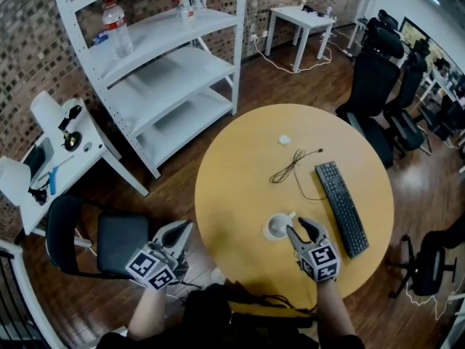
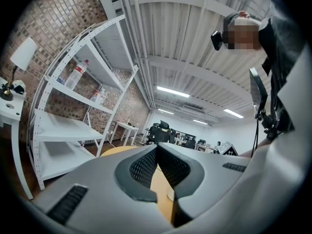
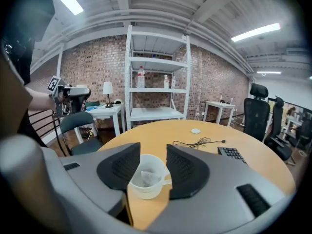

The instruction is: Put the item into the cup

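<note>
— Where is the item (image 3: 145,177) lying?
— It's sitting inside the white cup (image 3: 146,193) on the desk (image 3: 161,133), just in front of the right tool (image 3: 153,147), whose jaws are standing apart, gripping nothing.
— And the left tool (image 2: 157,147)?
— Hanging beside the desk, with its jaws pressing together, empty.

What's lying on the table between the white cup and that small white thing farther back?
A loose black cable lies between the cup and the small white thing, touching neither; the head view shows it.
</note>
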